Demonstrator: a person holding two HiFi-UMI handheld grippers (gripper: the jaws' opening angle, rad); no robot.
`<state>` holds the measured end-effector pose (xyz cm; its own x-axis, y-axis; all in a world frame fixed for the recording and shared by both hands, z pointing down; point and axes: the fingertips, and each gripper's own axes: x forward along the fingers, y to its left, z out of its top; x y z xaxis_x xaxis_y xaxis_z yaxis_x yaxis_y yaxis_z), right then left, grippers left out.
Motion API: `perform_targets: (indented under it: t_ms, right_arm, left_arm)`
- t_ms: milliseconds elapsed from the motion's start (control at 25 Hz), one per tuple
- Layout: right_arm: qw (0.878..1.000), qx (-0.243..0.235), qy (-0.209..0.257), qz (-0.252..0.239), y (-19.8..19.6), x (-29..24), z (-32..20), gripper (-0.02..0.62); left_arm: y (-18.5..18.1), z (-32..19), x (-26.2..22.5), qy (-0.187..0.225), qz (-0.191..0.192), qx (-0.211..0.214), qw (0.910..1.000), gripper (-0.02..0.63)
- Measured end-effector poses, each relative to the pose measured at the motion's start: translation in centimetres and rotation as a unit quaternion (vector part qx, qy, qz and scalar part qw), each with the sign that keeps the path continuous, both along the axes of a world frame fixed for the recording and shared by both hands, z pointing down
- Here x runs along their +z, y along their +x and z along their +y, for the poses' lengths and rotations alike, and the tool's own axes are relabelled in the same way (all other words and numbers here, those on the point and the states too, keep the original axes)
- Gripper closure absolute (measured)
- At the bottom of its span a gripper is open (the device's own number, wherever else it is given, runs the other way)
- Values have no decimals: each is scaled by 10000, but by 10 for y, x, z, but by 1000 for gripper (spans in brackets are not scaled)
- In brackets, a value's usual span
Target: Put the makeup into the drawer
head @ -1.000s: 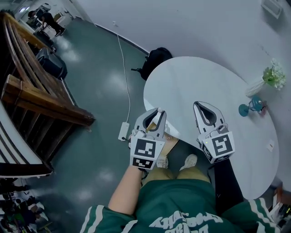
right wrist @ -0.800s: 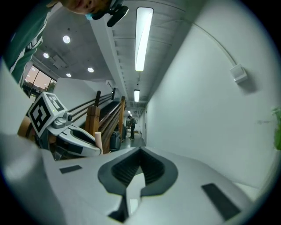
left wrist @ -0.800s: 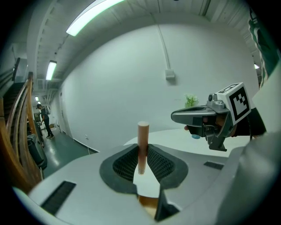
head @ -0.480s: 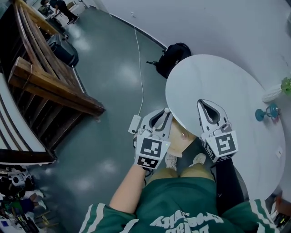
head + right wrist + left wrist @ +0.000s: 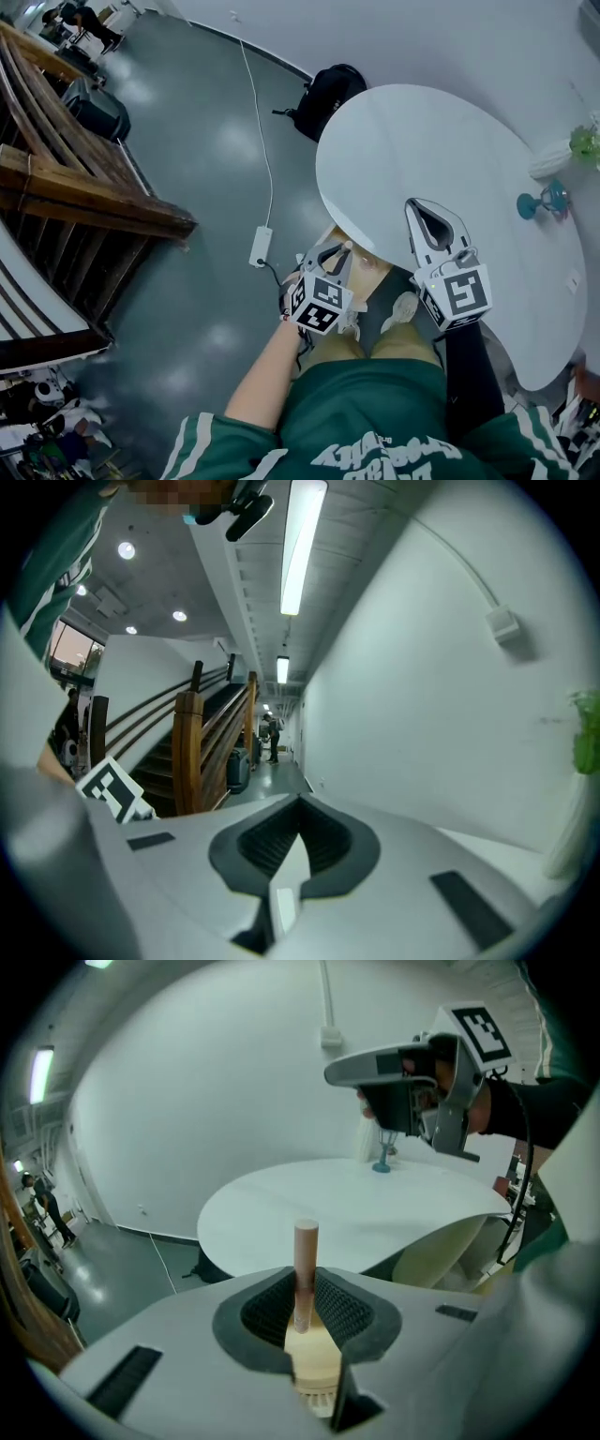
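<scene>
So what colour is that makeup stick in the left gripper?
Pale pinkish-tan, plain; the makeup stick shows best in the left gripper view.

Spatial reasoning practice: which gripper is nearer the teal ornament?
Right. The right gripper is over the table, left of the teal ornament; the left gripper, gripping a makeup stick, is lower, off the table's edge.

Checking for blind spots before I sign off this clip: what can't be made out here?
- Head view: drawer mostly covered by left gripper and table rim; inside unseen.
- Left gripper view: tube lower end hidden between the pads; no print legible.
- Head view: teal thing too small to identify; plant cut by the right edge.
</scene>
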<state>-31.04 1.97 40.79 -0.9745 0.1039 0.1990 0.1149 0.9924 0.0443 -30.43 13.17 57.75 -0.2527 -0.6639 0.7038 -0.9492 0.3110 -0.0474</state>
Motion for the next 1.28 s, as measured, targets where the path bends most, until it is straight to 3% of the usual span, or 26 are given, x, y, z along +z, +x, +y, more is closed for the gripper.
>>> perform_targets:
  t_ms: [160, 320, 680, 880, 1080, 1280]
  right_arm:
    - [9995, 245, -31, 182, 15, 17, -17, 591]
    - [9985, 452, -37, 297, 28, 26, -34, 591]
    - [9952, 759, 83, 611, 59, 42, -62, 591]
    - [9931, 880, 94, 764, 77, 55, -81, 591]
    - [9911, 960, 138, 914, 91, 63, -92, 591]
    - [9882, 1047, 217, 1096, 107, 72, -100, 591]
  left_arm:
    - [22, -11, 53, -474, 339, 500, 9970, 540]
    - [42, -20, 97, -997, 384, 1107, 9881, 541]
    - [72, -32, 177, -1922, 320, 2243, 9548, 540]
    - [84, -37, 209, -2363, 130, 2850, 9289, 540]
    - [84, -41, 234, -2478, -174, 3164, 9155, 540]
    - [87, -46, 254, -2580, -162, 3389, 9046, 540]
